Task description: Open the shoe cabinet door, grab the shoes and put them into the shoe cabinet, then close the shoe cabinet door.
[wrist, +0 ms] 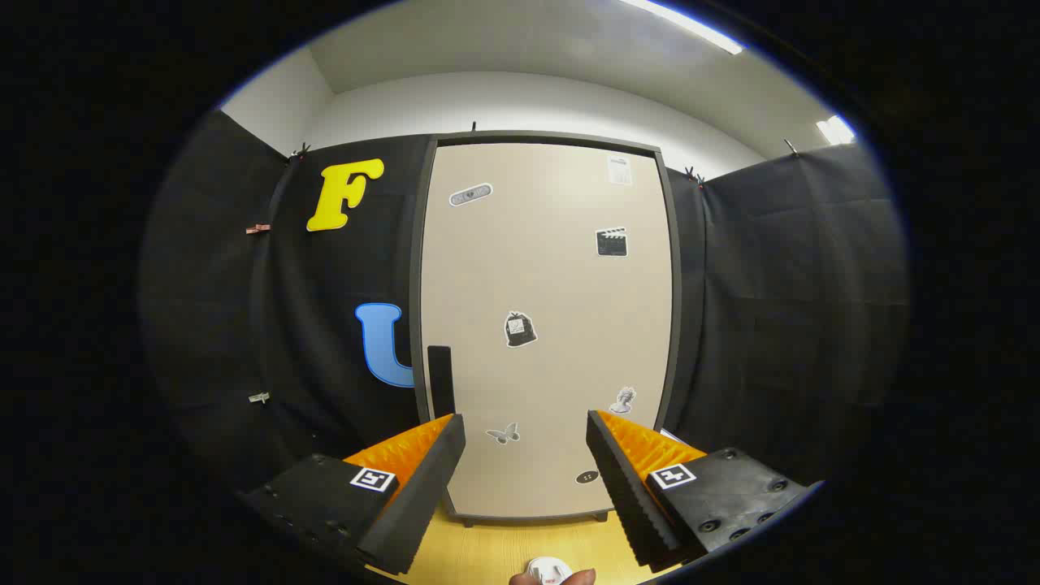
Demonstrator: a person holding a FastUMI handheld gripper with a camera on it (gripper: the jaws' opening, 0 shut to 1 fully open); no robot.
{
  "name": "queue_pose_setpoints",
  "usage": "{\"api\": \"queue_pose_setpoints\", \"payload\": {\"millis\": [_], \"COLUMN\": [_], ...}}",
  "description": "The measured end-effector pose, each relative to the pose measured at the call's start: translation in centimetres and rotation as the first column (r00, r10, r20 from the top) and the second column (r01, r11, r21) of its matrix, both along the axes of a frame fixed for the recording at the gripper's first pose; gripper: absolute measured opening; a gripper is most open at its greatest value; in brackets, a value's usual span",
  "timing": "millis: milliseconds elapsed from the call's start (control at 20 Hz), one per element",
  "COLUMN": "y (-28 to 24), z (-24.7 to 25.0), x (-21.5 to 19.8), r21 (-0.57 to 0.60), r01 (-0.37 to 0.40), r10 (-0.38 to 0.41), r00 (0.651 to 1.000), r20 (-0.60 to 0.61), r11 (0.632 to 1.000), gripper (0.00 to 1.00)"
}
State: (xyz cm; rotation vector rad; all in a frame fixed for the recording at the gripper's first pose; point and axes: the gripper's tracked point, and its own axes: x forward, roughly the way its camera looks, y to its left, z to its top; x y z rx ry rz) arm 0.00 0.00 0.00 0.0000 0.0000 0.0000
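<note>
The shoe cabinet [544, 325] stands upright straight ahead of me, a tall beige door in a dark frame, and the door is shut flat. Its dark vertical handle [439, 380] sits near the door's left edge, just beyond my left fingertip. My gripper [526, 429] is open, with nothing between its fingers, and it points at the lower half of the door. Several small stickers dot the door face. Near the floor below the fingers a small white rounded thing [548, 569] shows, with a bit of a hand [581, 578] beside it.
Black cloth walls close in on both sides of the cabinet. The cabinet rests on short feet on a light wooden floor [504, 552]. Small clips hang on the left cloth wall [258, 229].
</note>
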Motion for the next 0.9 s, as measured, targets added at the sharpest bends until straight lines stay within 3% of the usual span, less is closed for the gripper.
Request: {"api": "queue_pose_setpoints", "payload": {"millis": [900], "y": [0.42], "z": [-0.60], "x": [1.04], "r21": [0.005], "r01": [-0.001], "r10": [0.001], "r00": [1.000], "r20": [-0.012], "r11": [1.000], "gripper": [0.97]}}
